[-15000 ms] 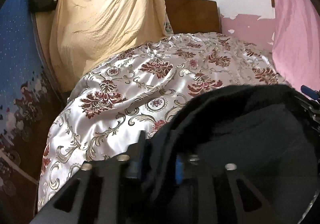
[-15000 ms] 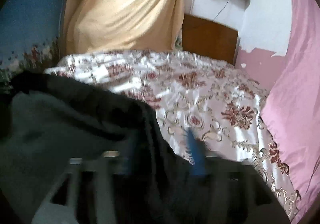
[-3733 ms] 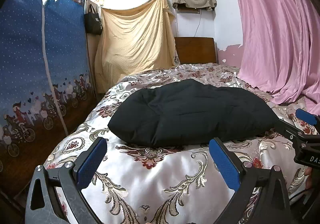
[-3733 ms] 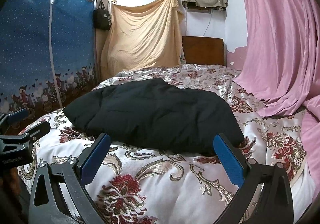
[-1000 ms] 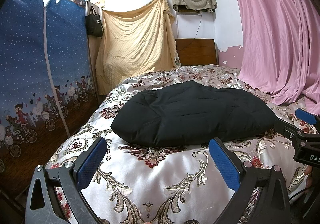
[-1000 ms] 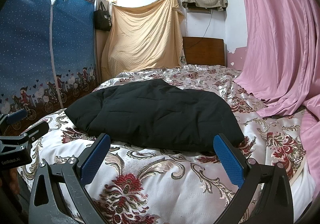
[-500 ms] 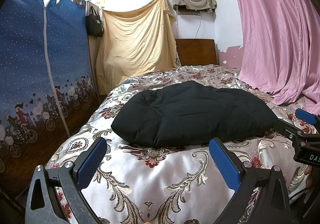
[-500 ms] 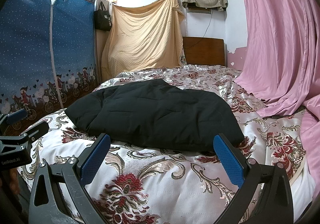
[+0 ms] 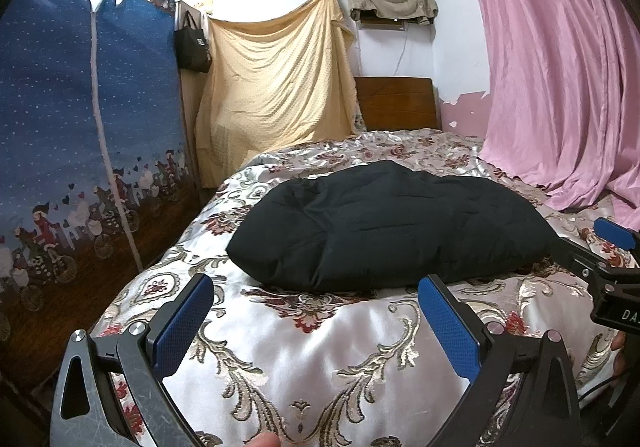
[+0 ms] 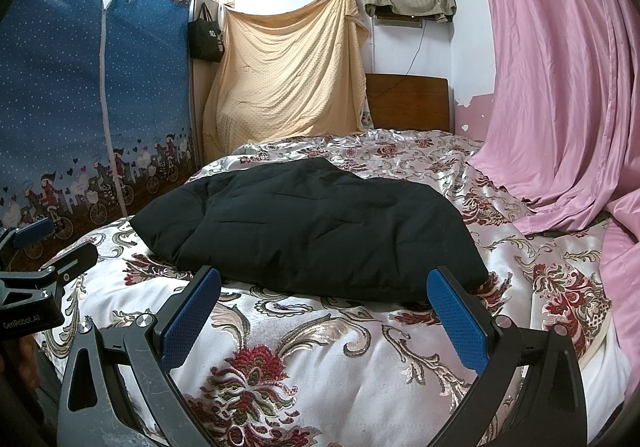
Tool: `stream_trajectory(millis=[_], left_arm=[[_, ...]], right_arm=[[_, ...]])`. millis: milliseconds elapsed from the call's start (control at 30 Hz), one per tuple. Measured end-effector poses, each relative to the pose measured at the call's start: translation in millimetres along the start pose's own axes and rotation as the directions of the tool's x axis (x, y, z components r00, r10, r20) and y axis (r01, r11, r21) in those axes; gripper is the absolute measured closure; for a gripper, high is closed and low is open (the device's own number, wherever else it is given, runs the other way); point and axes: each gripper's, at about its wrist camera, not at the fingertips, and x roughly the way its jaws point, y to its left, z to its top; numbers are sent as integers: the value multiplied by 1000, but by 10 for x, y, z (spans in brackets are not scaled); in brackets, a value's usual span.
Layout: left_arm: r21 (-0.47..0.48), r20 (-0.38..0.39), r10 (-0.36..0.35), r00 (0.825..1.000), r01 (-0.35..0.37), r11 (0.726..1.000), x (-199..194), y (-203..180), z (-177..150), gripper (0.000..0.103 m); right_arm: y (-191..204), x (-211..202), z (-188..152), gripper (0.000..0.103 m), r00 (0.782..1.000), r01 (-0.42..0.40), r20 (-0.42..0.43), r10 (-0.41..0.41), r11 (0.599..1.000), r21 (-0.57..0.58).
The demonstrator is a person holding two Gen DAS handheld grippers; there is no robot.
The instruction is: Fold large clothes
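While both jaws spread, puffy black quilted jacket (image 9: 384,223) mounds on satin bedspread (image 9: 320,359).

Bright, even overhead room light, sharp focus, soft shadows, strong fisheye bending and dark corners.

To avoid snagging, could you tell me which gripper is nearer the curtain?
Right. The right gripper is at the foot of the bed toward the curtain; the left gripper is farther, toward the wardrobe.

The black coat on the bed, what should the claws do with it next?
Probably nothing more: the black coat already lies folded in a compact bundle on the bedspread. Both the left claw and right claw are open, empty, short of it, so backing away seems right.
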Motion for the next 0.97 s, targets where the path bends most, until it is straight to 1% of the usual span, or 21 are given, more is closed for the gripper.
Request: stream_trajectory(millis=[133,333,667,967], left_arm=[[-30,8,33,999,-33,999,-20,59,12,0],[-69,4,19,1000,-18,997,10,122,3,0],[-61,21,20,1000,-19,998,5,113,-24,0],[-61,-12,18,1000,-19,998,56,97,-68,0]], right_arm=[[-7,-5,-6,2,1000,-3,-3,3,1000,0],[21,-20,-1,2,1000,-6,-5,6,1000,-7],[40,-9,-6,2,1000,-10,-12,10,1000,-11],[15,51,-31,2,999,-15,-36,15,1000,-4]])
